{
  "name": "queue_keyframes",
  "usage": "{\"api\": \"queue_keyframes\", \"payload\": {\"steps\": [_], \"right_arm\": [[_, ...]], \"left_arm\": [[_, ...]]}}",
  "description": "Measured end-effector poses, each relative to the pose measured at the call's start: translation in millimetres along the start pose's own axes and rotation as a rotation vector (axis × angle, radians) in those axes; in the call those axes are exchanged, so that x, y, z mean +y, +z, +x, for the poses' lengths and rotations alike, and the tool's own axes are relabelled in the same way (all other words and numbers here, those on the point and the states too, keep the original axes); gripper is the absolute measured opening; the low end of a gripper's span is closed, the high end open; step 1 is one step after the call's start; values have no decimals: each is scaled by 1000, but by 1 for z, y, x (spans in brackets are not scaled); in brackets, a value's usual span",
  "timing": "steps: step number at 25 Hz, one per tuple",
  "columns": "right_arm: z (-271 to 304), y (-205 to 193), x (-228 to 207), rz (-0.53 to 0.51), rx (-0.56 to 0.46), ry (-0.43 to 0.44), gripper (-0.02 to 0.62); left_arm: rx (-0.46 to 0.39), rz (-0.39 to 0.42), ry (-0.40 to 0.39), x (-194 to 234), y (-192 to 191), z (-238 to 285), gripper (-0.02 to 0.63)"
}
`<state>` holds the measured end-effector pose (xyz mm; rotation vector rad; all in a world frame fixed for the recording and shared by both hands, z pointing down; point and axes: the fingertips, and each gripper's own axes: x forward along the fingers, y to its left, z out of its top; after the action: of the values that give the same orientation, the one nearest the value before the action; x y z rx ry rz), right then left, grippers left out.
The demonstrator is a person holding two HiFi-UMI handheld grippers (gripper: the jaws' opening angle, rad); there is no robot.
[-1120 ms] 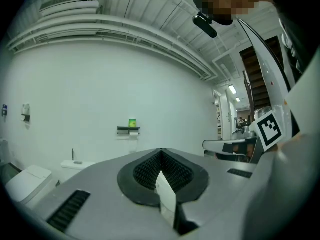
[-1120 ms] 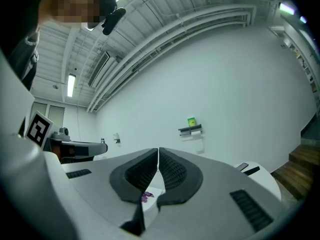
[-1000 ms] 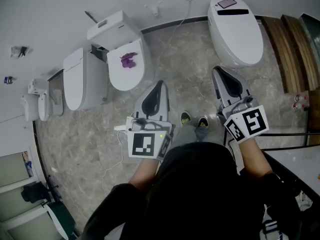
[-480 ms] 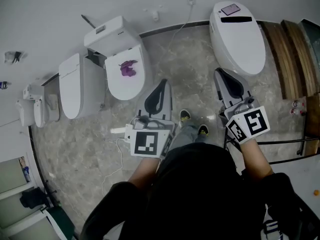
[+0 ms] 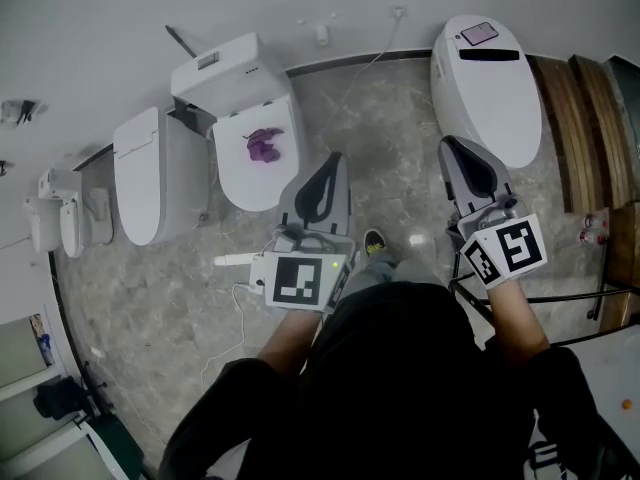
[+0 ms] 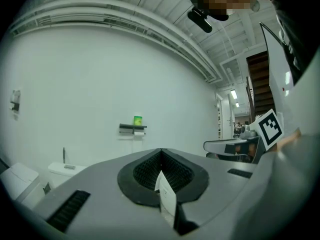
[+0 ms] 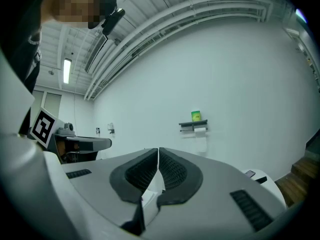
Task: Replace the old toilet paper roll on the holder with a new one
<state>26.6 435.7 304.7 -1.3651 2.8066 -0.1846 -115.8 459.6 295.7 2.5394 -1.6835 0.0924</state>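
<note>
I'm facing the holder (image 7: 193, 126), well short of it.
Left gripper (image 5: 333, 161) and right gripper (image 5: 451, 147) both have jaws pressed together, empty; a toilet paper roll (image 7: 200, 131) hangs beneath the holder.

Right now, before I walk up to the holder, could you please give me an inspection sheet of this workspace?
Surface: grey marbled floor.
Job's things: paper roll hangs on the wall holder; no new roll seen.
Clutter: green container on the holder's shelf; purple item on the middle toilet; phone on the right toilet.
Grippers: left gripper and right gripper both shut, nothing between the jaws.
Cables: white cable lies on the floor near the left gripper.
Surroundings: white wall; wooden steps at the right.
</note>
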Motion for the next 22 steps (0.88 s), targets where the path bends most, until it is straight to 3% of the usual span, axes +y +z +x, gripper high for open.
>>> {"api": "queue_keyframes", "payload": {"steps": [13, 22], "right_arm": [[30, 3, -28, 3, 8, -60, 20], [69, 9, -84, -48, 29, -15, 20]], "left_arm": [[4, -15, -46, 22, 0, 39, 20], [10, -4, -32, 32, 2, 97, 20]]}}
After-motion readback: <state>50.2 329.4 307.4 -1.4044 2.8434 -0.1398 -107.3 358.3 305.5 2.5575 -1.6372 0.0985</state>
